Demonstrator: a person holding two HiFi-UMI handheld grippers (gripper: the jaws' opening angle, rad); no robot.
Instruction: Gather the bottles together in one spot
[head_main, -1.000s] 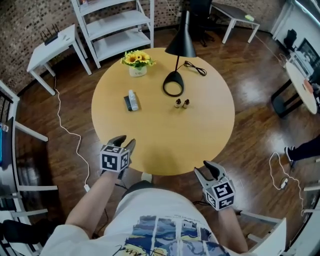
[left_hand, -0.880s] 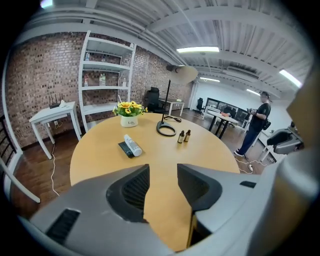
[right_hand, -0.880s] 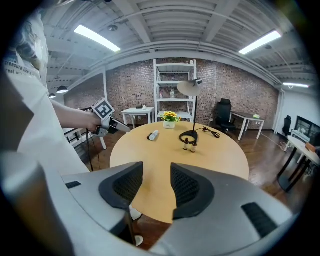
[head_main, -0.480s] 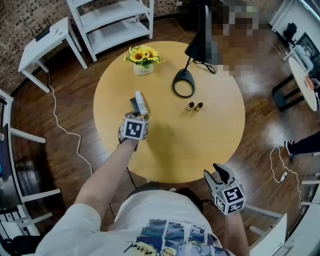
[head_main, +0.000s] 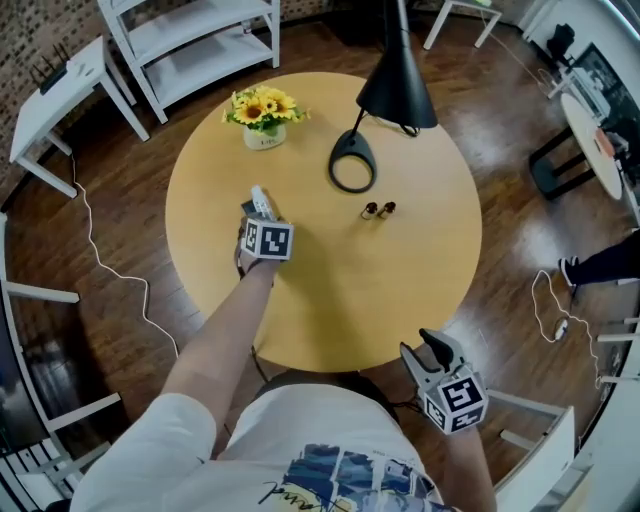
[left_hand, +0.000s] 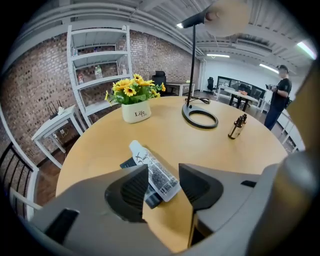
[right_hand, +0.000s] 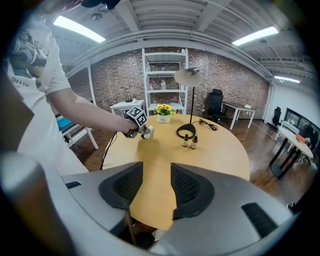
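The head view shows the round counter (head_main: 400, 290) from above. The left gripper (head_main: 260, 215) is positioned left of centre at the white bottle (head_main: 259, 198), and the right gripper (head_main: 432, 350) is positioned off the lower right edge of the counter. Only the left gripper view resolves the grasp. The white bottle lies flat, partly on a dark flat item (left_hand: 131, 163), with its near end between the fingers (left_hand: 131, 192). These fingers have just been opening and stand moderately apart. A strip of counter is visible between the bottle and the right-hand finger, so the bottle is not clamped. The right gripper view shows its own fingers (right_hand: 190, 187) apart with only bare counter between them, and the left gripper at upper left of the frame. It also shows two amber dropper bottles (right_hand: 189, 142) upright, side by side, near frame centre and well apart from the white bottle. In the head view these stand just below and right of the ring base (head_main: 349, 150) of the lamp (head_main: 397, 92). A white pot (head_main: 264, 138) at the top of the counter holds yellow sunflowers (head_main: 262, 105). The left gripper view alone shows small items on the shelf unit (left_hand: 97, 75) and a person (left_hand: 280, 97) standing at the right edge.
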